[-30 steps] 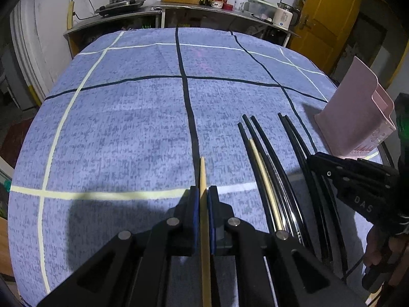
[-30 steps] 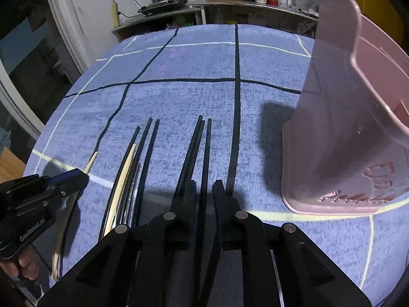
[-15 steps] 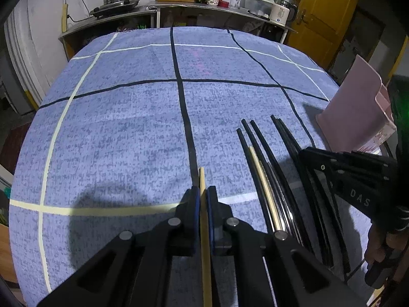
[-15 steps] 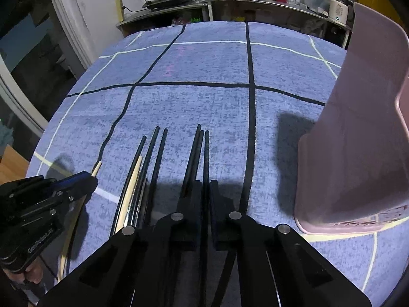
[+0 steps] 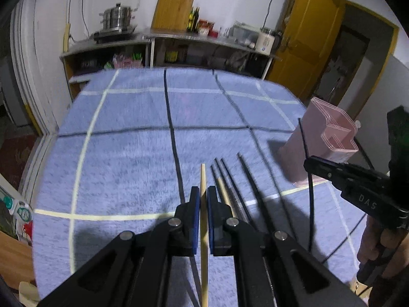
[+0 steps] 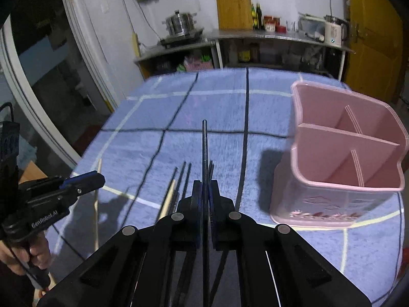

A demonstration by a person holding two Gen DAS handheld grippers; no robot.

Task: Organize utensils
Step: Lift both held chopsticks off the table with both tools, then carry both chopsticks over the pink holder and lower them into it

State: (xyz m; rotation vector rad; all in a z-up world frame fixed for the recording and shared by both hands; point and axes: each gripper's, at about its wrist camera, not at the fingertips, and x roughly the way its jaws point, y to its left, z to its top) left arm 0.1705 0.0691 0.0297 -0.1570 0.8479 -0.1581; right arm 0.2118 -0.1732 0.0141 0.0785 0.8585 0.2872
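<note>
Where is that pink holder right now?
The pink holder stands upright on the blue tablecloth at the table's right side, right of the loose chopsticks and ahead-right of the right gripper.

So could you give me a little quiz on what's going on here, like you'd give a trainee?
1. True or false: the right gripper is shut on a black chopstick.
2. What does the left gripper hold? A) a spoon B) a wooden chopstick C) nothing
3. Fill in: the pink utensil holder stands ____ on the checked blue tablecloth, its compartments showing nothing inside.

Key: 1 true; 2 B; 3 upright.
</note>
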